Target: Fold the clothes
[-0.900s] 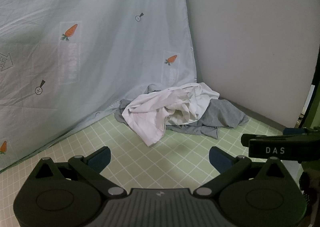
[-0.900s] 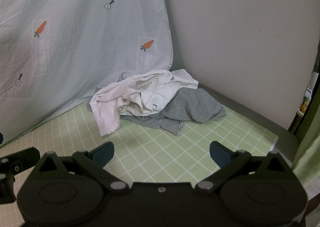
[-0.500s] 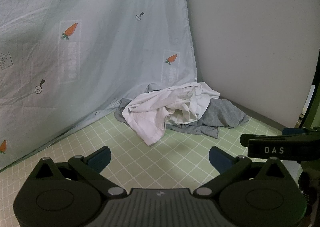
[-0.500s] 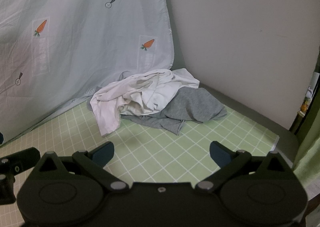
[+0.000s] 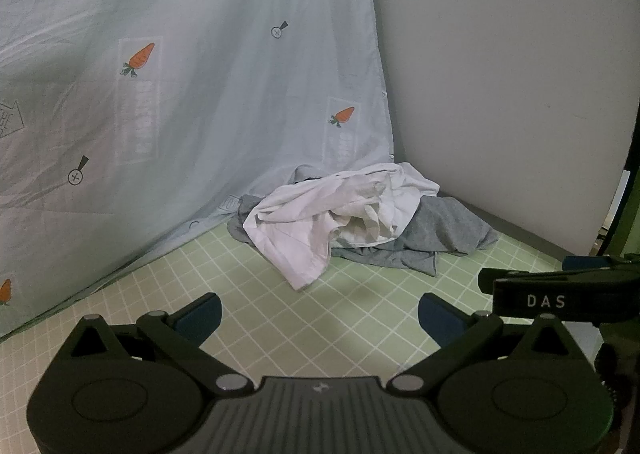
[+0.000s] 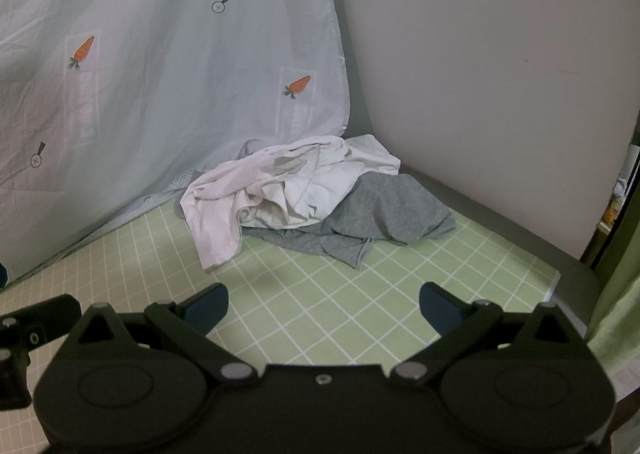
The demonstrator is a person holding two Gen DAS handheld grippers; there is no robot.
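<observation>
**Both claws wide and empty, crumpled clothes waiting in the far corner**

Green matting with a white grid [image 5: 304, 318] covers the work surface in front of me, and it runs back to a corner formed by a pale blue hanging sheet printed with orange carrots and arrows [image 5: 180, 93] on one side and a plain off-white wall [image 5: 500, 73] on the other. From my right-hand view I can see the mat's edge stop short of a grey table rim [image 6: 576, 274] at the right.

My clothes sit heaped in that corner, well away from both tools. On top is a crumpled white cotton shirt [image 5: 320, 221], bunched with one flap trailing toward me over the mat. Under it and spreading out to the right is a rumpled grey jersey garment [image 5: 444, 230]; the white shirt overlaps its left part. The heap touches the foot of the hanging sheet at the back.

My left gripper [image 5: 319, 314] hovers over bare mat, angled downward, its blue-padded fingers [image 5: 200, 316] spread as far apart as they go with nothing between them. My right gripper [image 6: 323, 306] is the same: jaws fully spread, holding nothing, only grid mat visible in the gap. In the left view, the side of the right tool, marked "DAS", shows at the right edge, just beside the left one.
</observation>
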